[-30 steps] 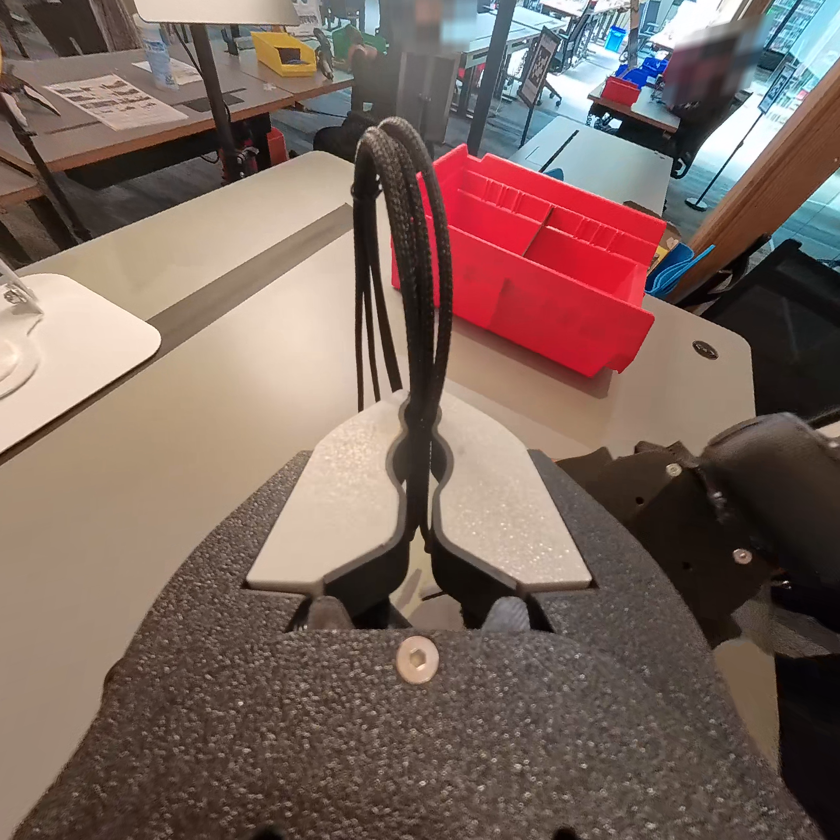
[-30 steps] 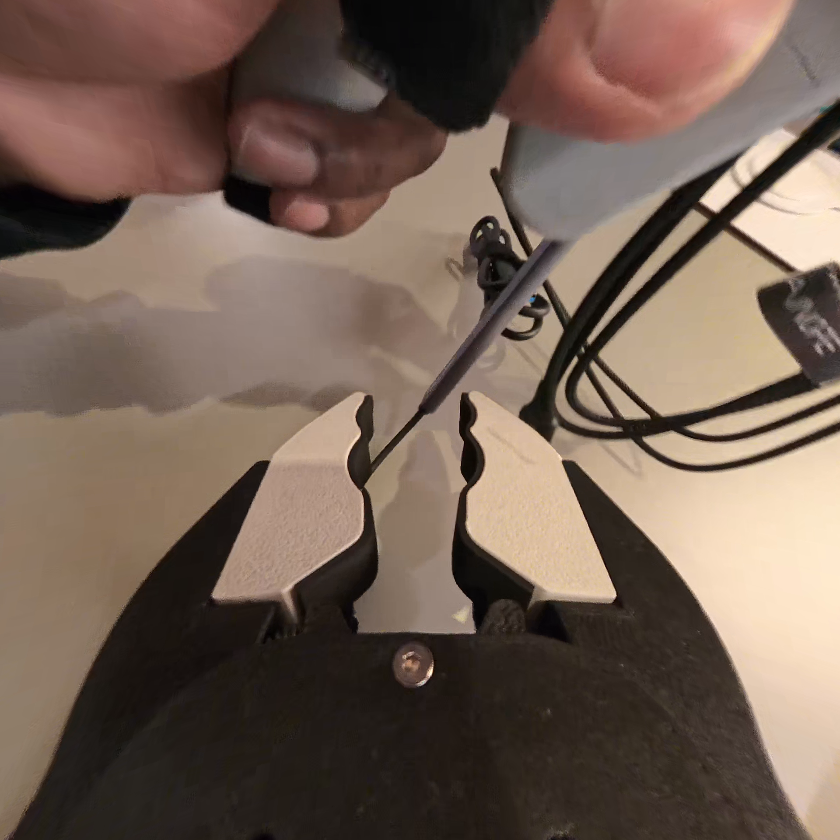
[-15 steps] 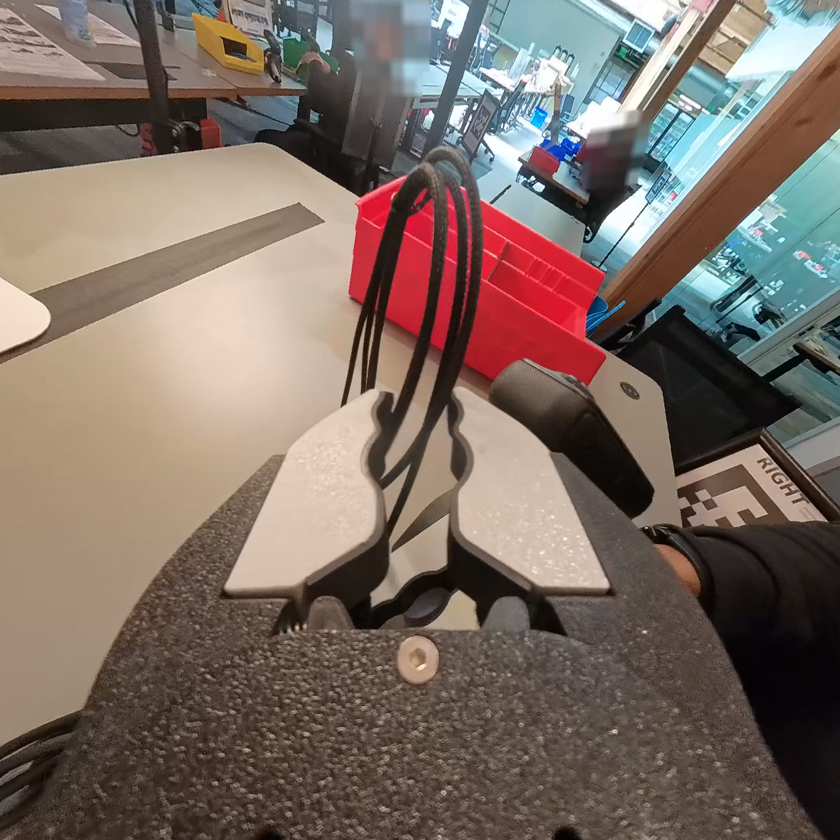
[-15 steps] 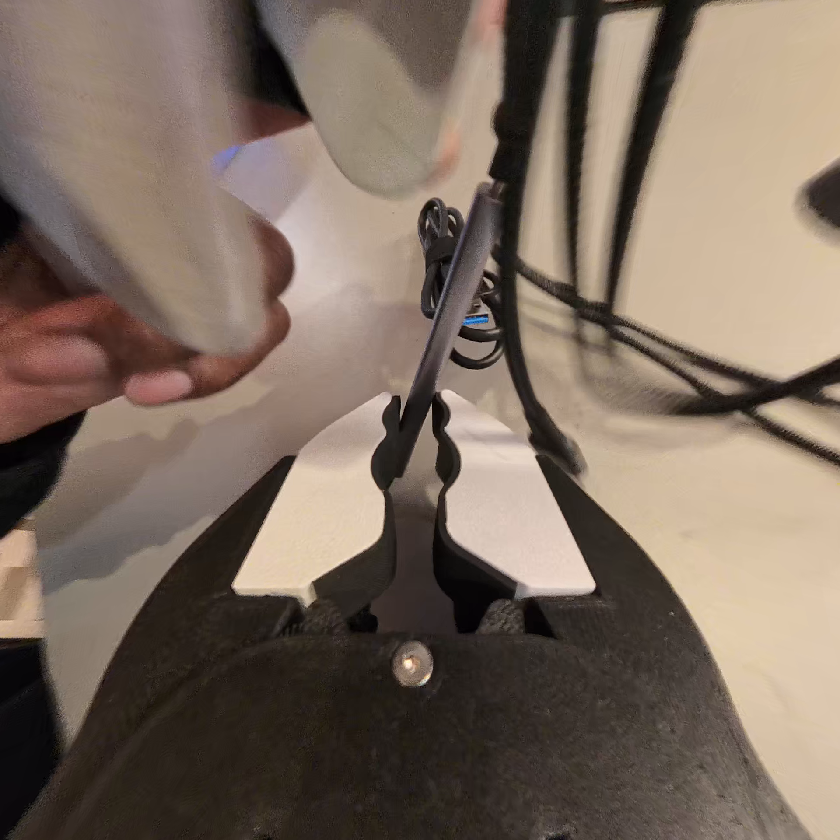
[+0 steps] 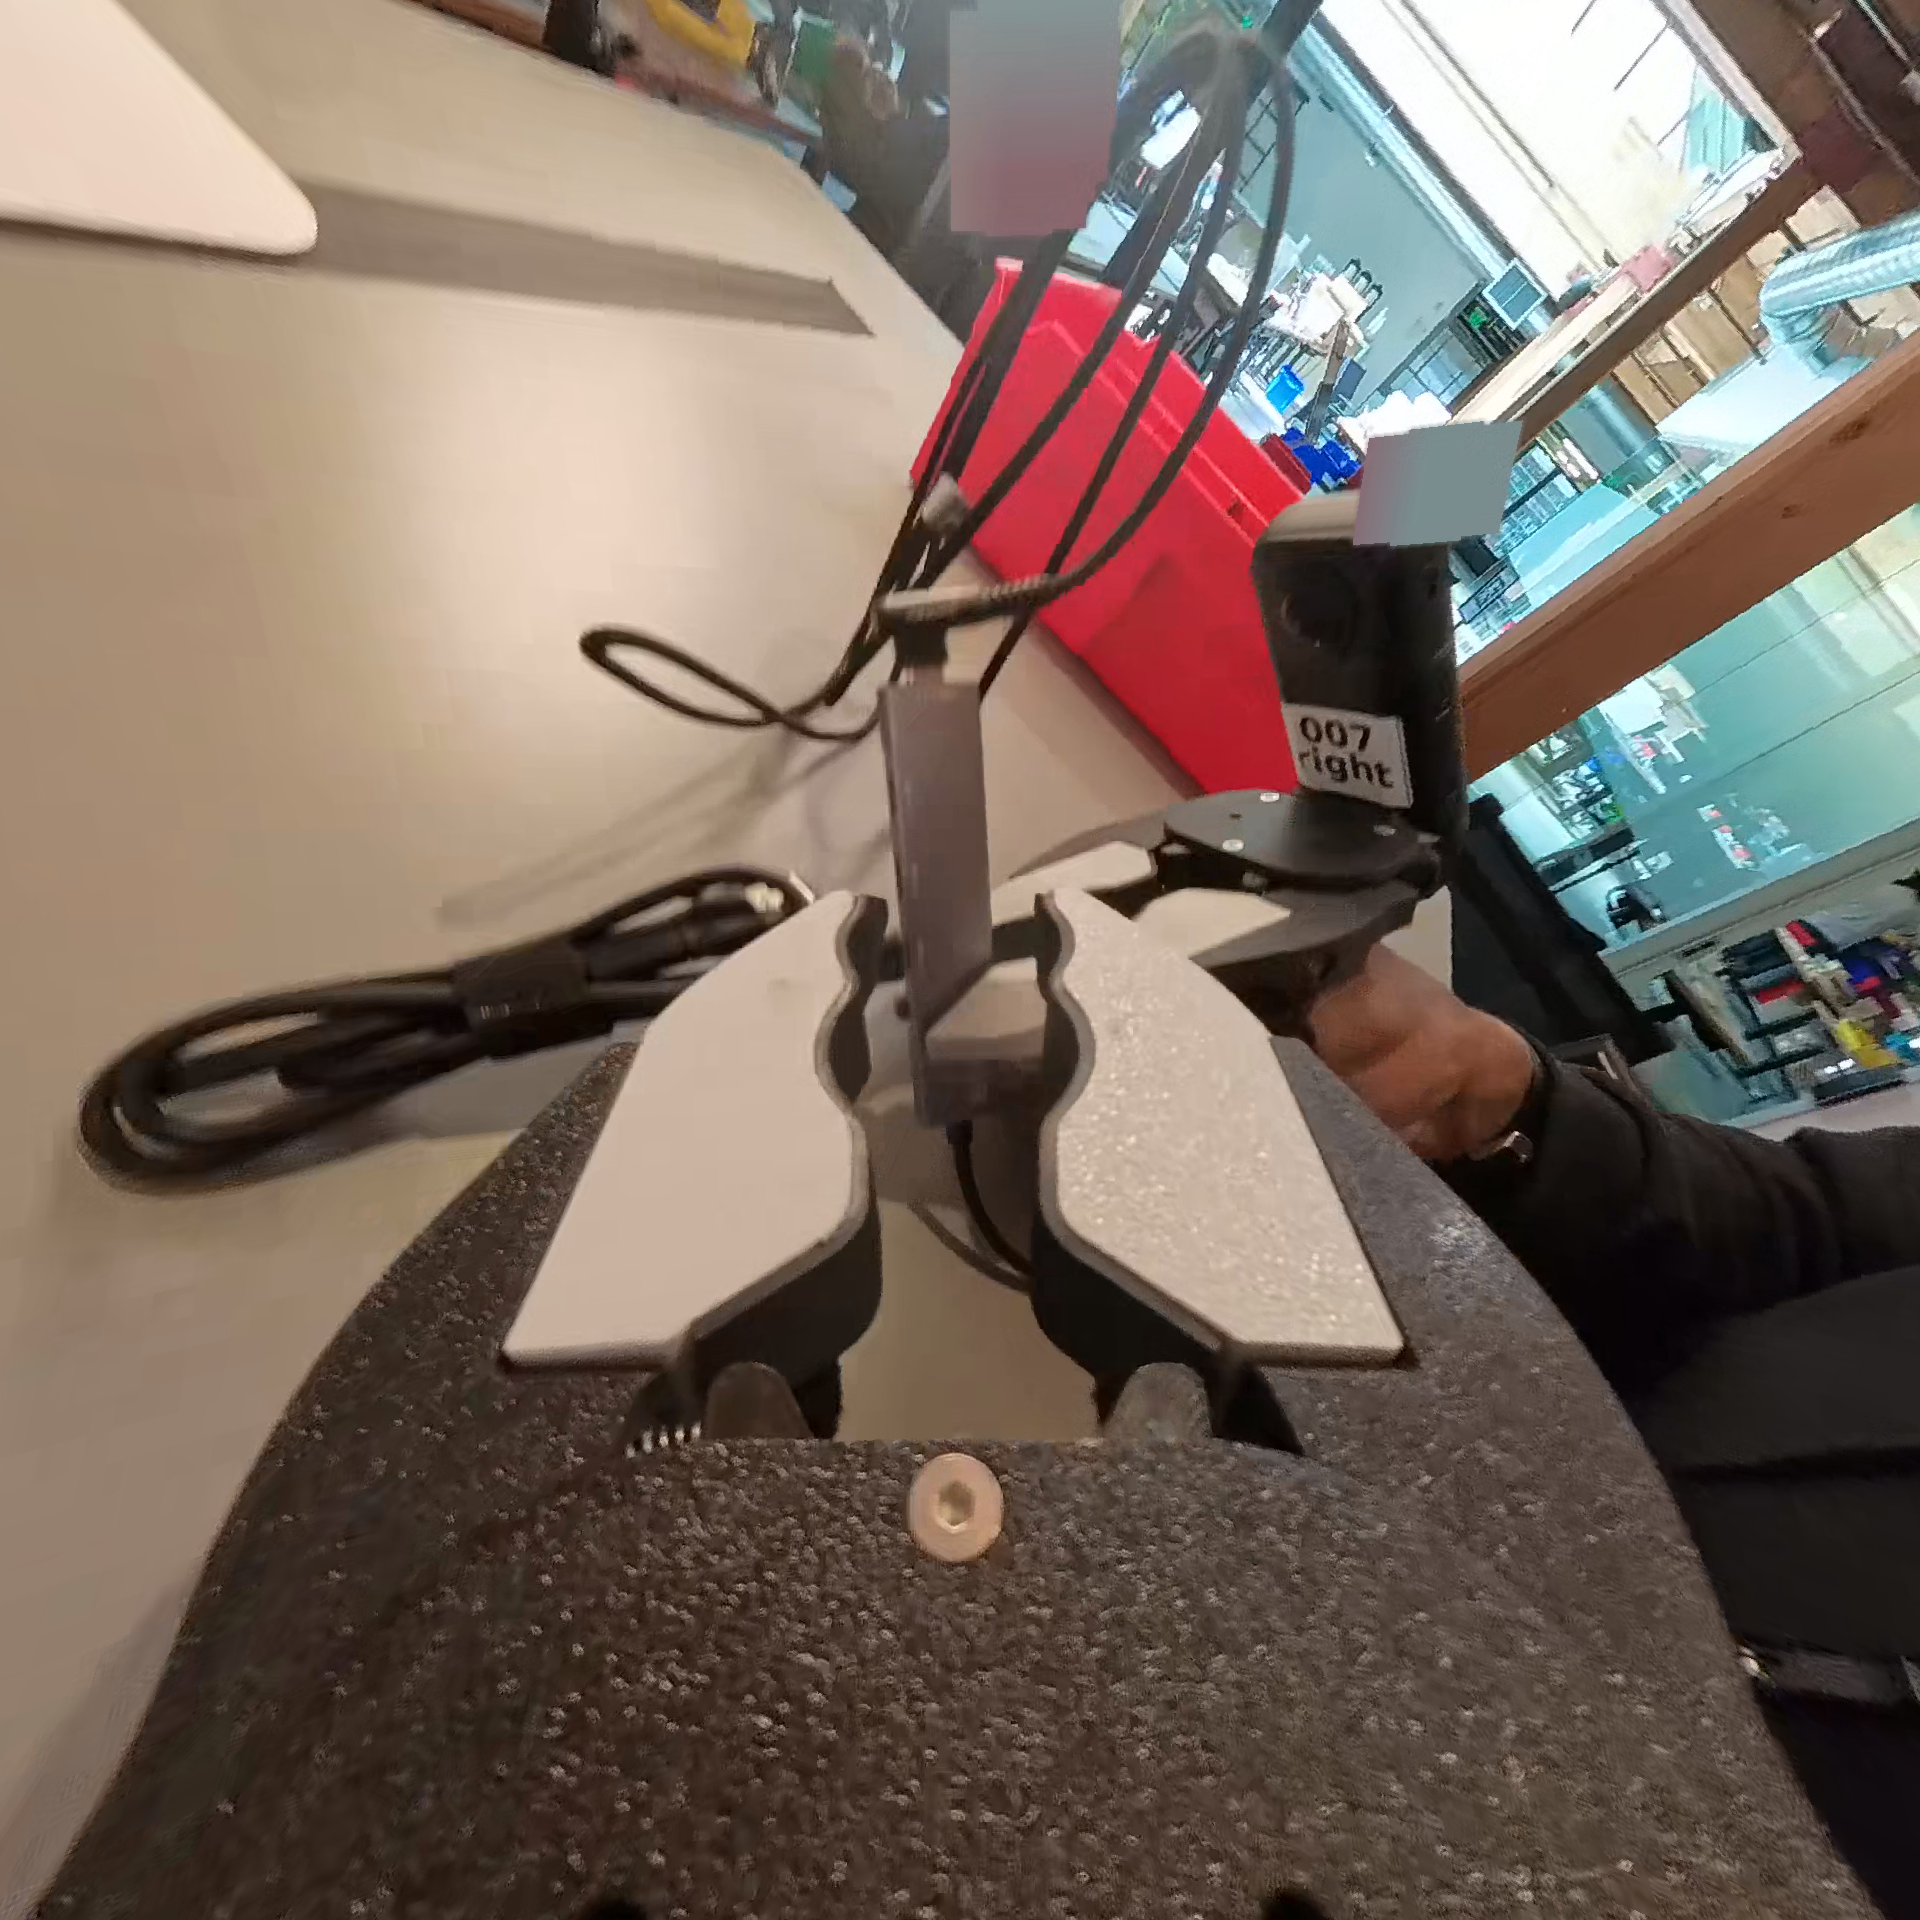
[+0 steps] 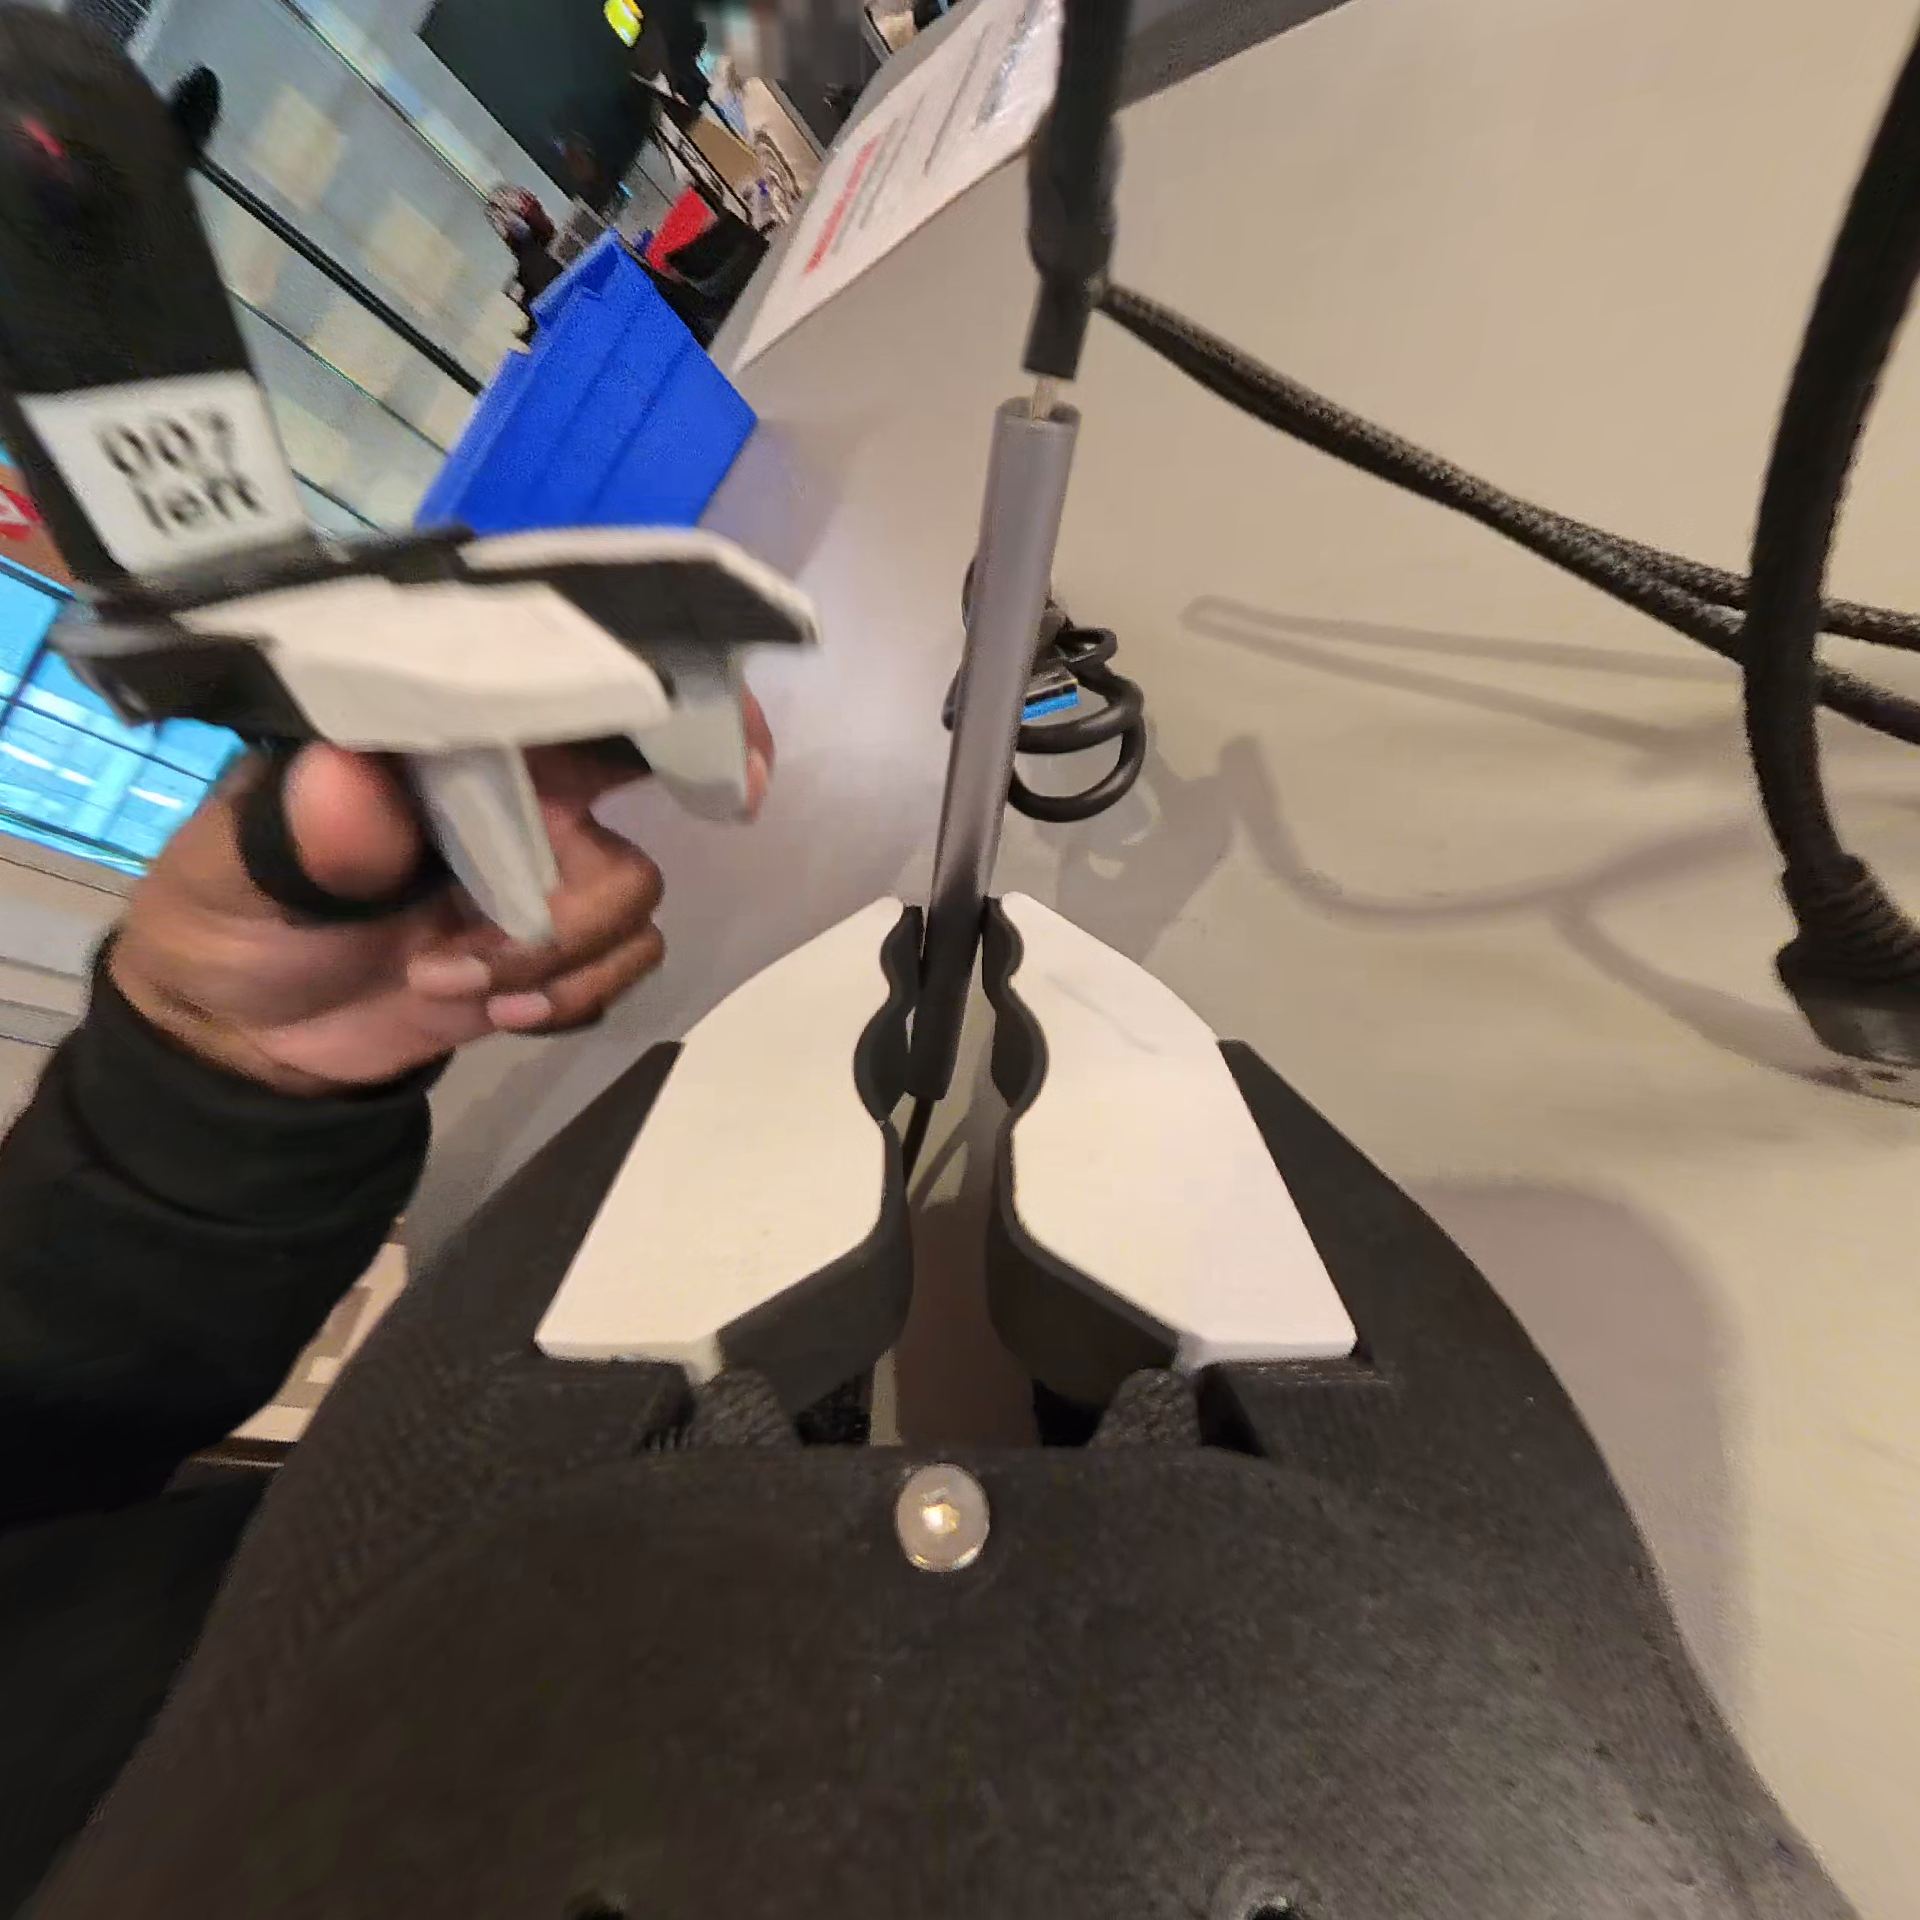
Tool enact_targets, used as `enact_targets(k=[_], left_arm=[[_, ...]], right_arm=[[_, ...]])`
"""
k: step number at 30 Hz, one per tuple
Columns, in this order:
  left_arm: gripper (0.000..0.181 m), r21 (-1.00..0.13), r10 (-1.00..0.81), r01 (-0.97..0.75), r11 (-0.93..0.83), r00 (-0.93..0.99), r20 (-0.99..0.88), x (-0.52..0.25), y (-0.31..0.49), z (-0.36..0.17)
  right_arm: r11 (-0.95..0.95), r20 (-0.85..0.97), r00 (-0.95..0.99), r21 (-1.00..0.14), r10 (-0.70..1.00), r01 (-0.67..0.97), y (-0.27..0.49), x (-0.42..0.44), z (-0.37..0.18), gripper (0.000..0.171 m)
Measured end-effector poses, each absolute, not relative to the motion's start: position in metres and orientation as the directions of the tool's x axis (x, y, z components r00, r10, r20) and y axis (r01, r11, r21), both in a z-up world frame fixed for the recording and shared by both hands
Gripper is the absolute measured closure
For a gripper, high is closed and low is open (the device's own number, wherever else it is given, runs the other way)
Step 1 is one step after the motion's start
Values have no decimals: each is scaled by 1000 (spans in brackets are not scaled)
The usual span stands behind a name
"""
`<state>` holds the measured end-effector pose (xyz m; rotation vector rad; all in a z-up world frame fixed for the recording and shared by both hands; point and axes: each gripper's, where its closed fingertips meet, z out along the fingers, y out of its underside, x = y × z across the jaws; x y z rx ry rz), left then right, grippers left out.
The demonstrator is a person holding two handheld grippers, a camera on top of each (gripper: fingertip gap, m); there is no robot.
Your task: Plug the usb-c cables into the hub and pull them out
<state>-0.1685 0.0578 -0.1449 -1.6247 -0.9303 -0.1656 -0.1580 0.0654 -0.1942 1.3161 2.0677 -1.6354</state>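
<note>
My right gripper (image 6: 951, 914) is shut on the lower end of a slim grey hub (image 6: 1008, 644) and holds it upright above the table. A black USB-C plug (image 6: 1055, 322) on a braided cable (image 6: 1455, 499) sits at the hub's top end, with a little of its metal tip showing. The cable's other plug (image 6: 1849, 966) hangs at the right. My left gripper (image 5: 951, 925) is open and empty. The hub (image 5: 935, 862) shows just beyond its fingers, apart from them. In the right wrist view the left gripper (image 6: 717, 717) is left of the hub.
A bundled black cable (image 5: 416, 1008) lies on the beige table (image 5: 416, 520) at the left. A red bin (image 5: 1122, 499) stands behind the hub. A small coiled cable (image 6: 1081, 727) lies beyond the hub, and a blue bin (image 6: 592, 416) stands at the far left. Tip to tip, the grippers are about 5 cm apart.
My left gripper opened, let go of the braided cable loops and swung towards the hub. My right gripper closed on the hub and now holds it upright.
</note>
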Motion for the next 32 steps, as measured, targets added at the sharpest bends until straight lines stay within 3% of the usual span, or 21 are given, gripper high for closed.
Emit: enact_targets(k=[1, 6, 11, 15, 19, 23, 32], left_arm=[[152, -743, 476, 669, 27, 645, 598, -163, 55, -152], [153, -616, 446, 781, 99, 519, 729, -139, 47, -179], [145, -526, 242, 819, 230, 475, 846, -133, 51, -166], [139, -549, 147, 796, 255, 530, 835, -129, 55, -153], [134, -511, 17, 788, 343, 538, 843, -132, 51, -132], [133, -539, 32, 789, 296, 556, 831, -132, 61, -134], [161, -621, 129, 724, 301, 614, 778, -131, 63, -139]], right_arm=[[-26, -645, -580, -680, 498, 733, 64, -157, -192, 160], [-130, -738, -559, -640, 378, 757, 52, -149, -176, 160], [-230, -797, -565, -603, 212, 764, 43, -139, -152, 161], [-281, -810, -574, -583, 124, 762, 46, -133, -139, 161], [-264, -799, -584, -600, 143, 755, 48, -128, -143, 162], [-220, -781, -605, -624, 153, 750, 42, -117, -147, 161], [-133, -724, -655, -687, 218, 715, 34, -100, -155, 158]])
